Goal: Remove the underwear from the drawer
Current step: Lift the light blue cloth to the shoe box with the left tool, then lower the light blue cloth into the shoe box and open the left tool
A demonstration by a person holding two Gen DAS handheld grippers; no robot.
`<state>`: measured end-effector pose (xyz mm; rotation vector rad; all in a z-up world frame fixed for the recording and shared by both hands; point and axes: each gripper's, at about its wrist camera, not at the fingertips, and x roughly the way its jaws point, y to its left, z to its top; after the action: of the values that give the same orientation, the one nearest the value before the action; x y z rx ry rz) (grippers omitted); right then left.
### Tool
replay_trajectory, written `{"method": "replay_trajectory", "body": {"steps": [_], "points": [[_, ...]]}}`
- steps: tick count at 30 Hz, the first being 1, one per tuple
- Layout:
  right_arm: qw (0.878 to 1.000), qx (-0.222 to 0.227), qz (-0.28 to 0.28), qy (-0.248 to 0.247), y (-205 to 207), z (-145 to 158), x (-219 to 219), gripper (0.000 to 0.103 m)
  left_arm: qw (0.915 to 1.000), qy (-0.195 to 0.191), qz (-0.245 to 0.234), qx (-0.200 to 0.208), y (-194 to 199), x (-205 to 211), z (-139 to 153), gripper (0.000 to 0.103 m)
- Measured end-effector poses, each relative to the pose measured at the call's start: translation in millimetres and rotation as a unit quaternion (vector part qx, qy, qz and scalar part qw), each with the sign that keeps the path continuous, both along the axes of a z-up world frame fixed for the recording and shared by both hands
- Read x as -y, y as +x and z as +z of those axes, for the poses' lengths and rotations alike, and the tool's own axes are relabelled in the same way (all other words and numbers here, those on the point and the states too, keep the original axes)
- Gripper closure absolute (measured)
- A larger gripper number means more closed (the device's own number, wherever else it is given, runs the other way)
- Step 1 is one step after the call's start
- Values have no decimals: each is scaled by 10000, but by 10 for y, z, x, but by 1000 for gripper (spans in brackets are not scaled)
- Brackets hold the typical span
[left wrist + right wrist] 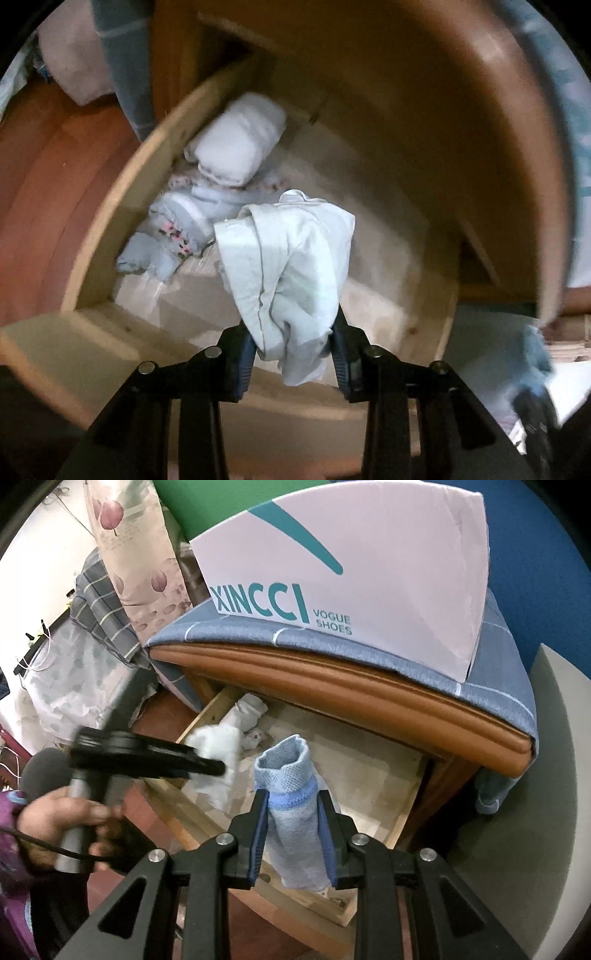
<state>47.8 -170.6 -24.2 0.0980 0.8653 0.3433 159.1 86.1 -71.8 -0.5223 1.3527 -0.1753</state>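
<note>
An open wooden drawer [122, 206] holds several folded pale underwear pieces [236, 140] along its left side. My left gripper [291, 328] is shut on a crumpled pale white underwear piece [288, 258], which hangs above the drawer floor. From the right wrist, that left gripper [214, 766] looks blurred over the drawer [207, 716], with the white piece [218, 746] at its tip. My right gripper [293, 797] is shut on a rolled light-blue underwear piece [286, 760], upright above the drawer's front part.
The drawer belongs to a brown cabinet with a blue checked cloth [491, 664] on top and a white shoe box [351, 572] standing on it. A person's hand [62, 819] grips the left handle. Reddish wood floor [44, 192] lies left of the drawer.
</note>
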Motion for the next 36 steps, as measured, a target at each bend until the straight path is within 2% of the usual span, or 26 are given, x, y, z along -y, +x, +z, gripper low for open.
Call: {"method": "replay_trajectory", "body": {"steps": [4, 8, 9, 10, 18, 23, 26, 29, 31, 36], "points": [[10000, -40, -20, -62, 30, -35, -35, 77, 9987, -8, 8, 501, -204, -12, 343, 70], [9999, -96, -17, -98, 57, -71, -72, 77, 9946, 5, -110, 1036, -425, -56, 864, 70], [9999, -117, -11, -87, 67, -81, -82, 77, 9933, 10, -129, 1145, -491, 154, 890, 70], [9999, -140, -9, -83, 78, -92, -95, 77, 9919, 15, -161, 1261, -536, 155, 1012, 70], [9997, -251, 10, -15, 140, -155, -133, 77, 9704, 67, -517, 2359, -736, 260, 2170, 69], [9996, -289, 14, 37, 148, -175, -119, 77, 9543, 130, -771, 2883, -447, 500, 2768, 68], [9996, -290, 29, 41, 150, -187, -124, 77, 9468, 330, -892, 3074, -161, 692, 2989, 68], [9995, -301, 19, 68, 152, -186, -117, 77, 9417, 588, -978, 3166, 211, 904, 3021, 67], [9995, -307, 16, 85, 152, -185, -116, 77, 9405, 742, -1036, 3151, 441, 1033, 3001, 67], [9993, -326, -12, 155, 158, -187, -80, 77, 9368, 1260, -1219, 3027, 960, 1326, 2721, 67]]}}
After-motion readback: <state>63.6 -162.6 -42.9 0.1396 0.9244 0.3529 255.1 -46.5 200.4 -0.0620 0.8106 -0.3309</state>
